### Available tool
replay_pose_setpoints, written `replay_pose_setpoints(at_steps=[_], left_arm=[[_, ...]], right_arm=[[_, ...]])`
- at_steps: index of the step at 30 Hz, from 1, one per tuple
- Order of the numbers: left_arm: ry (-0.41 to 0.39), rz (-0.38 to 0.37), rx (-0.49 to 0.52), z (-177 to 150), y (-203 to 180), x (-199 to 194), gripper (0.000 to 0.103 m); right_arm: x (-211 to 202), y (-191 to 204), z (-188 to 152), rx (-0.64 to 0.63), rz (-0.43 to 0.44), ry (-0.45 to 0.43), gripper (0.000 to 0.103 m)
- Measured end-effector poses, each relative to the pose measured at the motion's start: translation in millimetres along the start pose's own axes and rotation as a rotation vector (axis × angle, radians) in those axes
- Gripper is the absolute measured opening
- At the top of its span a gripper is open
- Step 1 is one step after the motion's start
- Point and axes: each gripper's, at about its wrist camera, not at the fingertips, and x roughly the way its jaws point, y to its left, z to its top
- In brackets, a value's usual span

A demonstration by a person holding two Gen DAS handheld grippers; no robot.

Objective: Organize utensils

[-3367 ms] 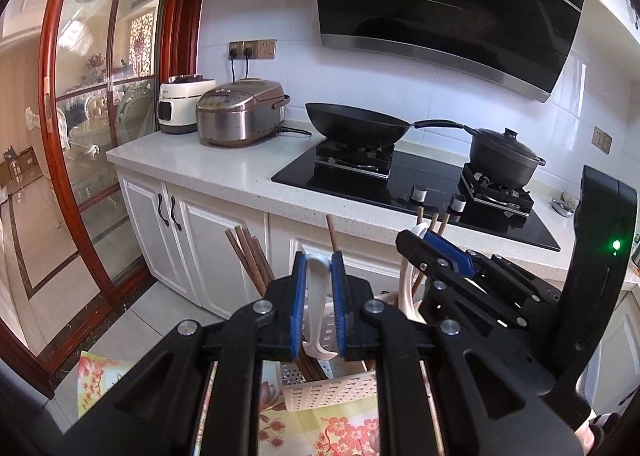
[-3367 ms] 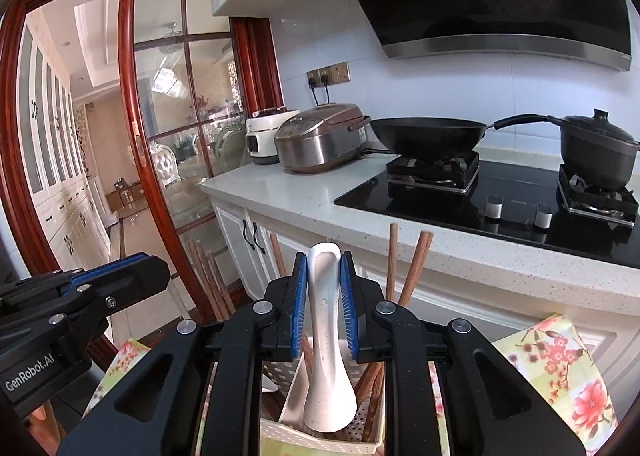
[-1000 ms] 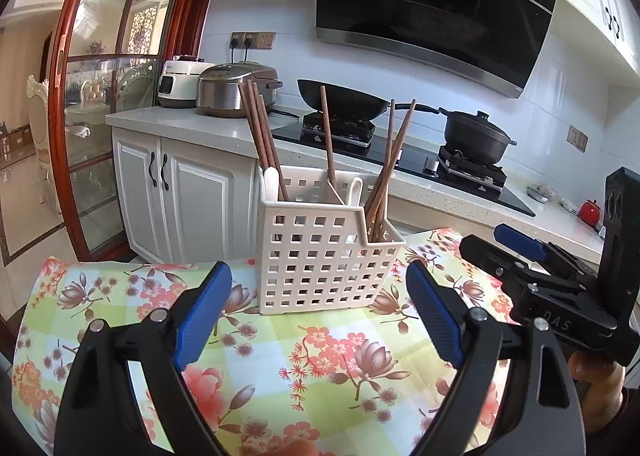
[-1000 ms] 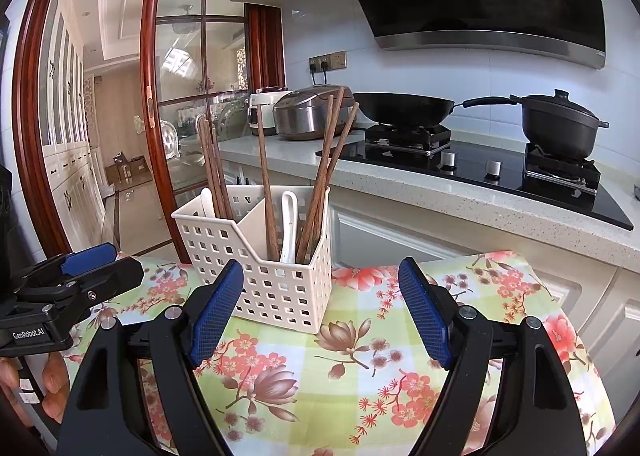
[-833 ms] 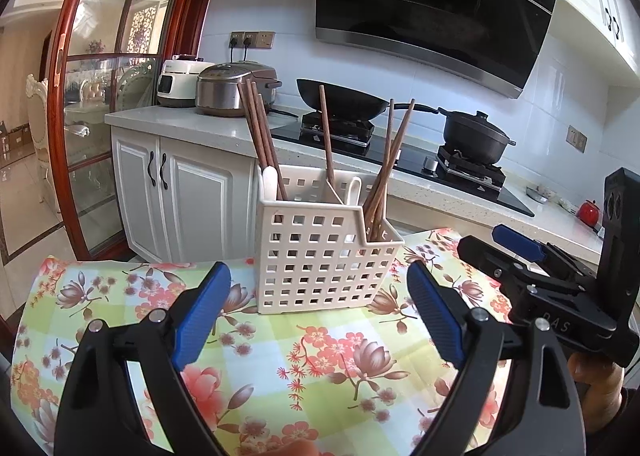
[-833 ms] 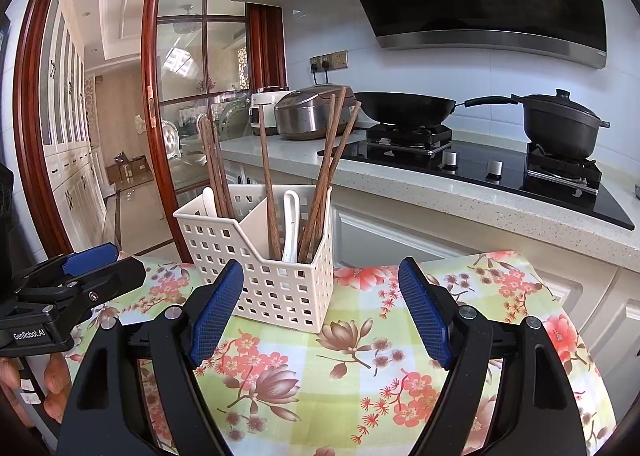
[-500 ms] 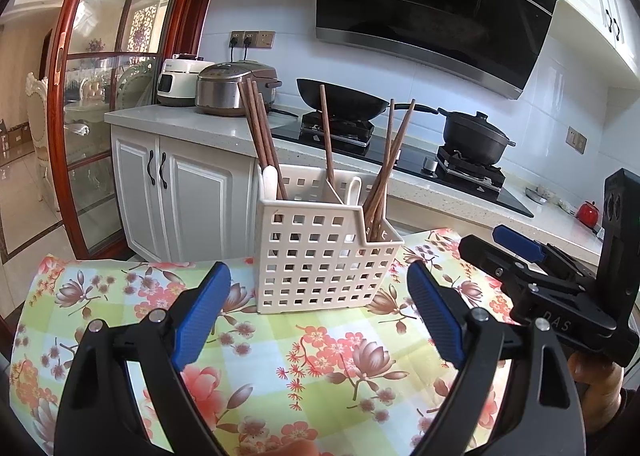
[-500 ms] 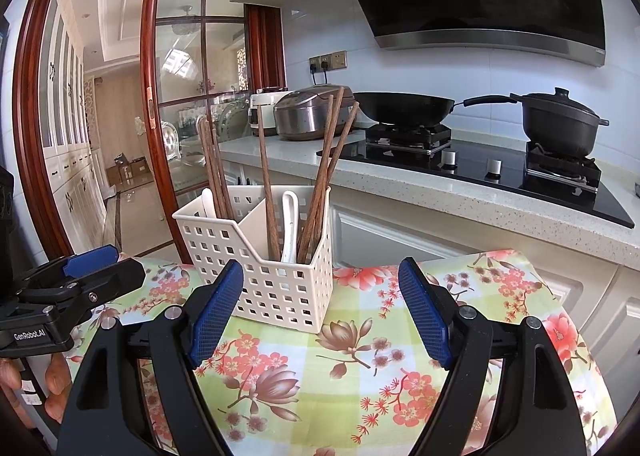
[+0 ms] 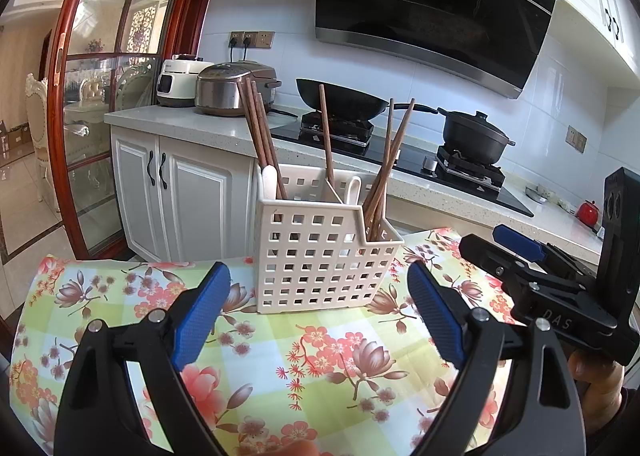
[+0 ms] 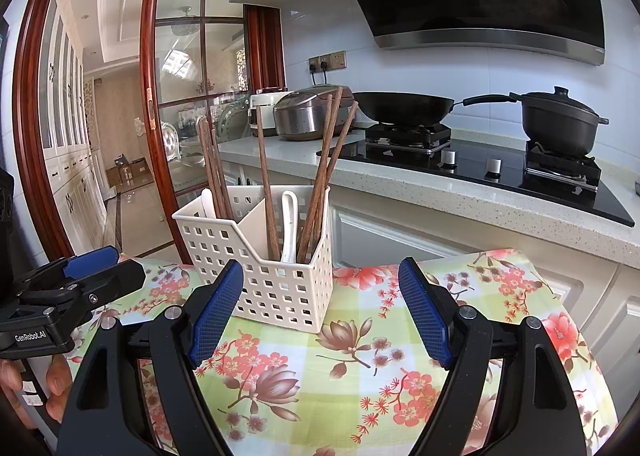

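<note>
A white perforated utensil basket (image 9: 324, 256) stands upright on the floral tablecloth (image 9: 320, 368); it also shows in the right wrist view (image 10: 276, 276). It holds several wooden chopsticks (image 9: 260, 136) and two white spoons (image 9: 269, 181), one in each compartment; the second spoon (image 10: 289, 224) stands in the right compartment. My left gripper (image 9: 318, 312) is open and empty, just in front of the basket. My right gripper (image 10: 320, 312) is open and empty, in front of the basket's right side. Each gripper shows in the other's view, the right one (image 9: 520, 256) and the left one (image 10: 76, 276).
Behind the table runs a stone counter (image 9: 192, 124) with a rice cooker (image 9: 232, 88), a wok (image 9: 340, 100) and a black pot (image 9: 472, 134) on a gas hob. White cabinets (image 9: 180, 192) sit below. A glass sliding door (image 10: 180, 96) is at the left.
Since 3.4 s ago both grippers let go of the white spoons, opened and drew back from the basket. Over the last second nothing has visibly moved.
</note>
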Motion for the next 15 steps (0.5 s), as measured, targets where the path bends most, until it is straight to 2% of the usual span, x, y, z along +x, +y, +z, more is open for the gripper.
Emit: replay_pose_setpoints(at_steps=[15], left_arm=[[-0.003, -0.002, 0.003, -0.1, -0.6, -0.6, 0.088]], right_arm=[[0.1, -0.2, -0.2, 0.0, -0.001, 0.0, 0.075]])
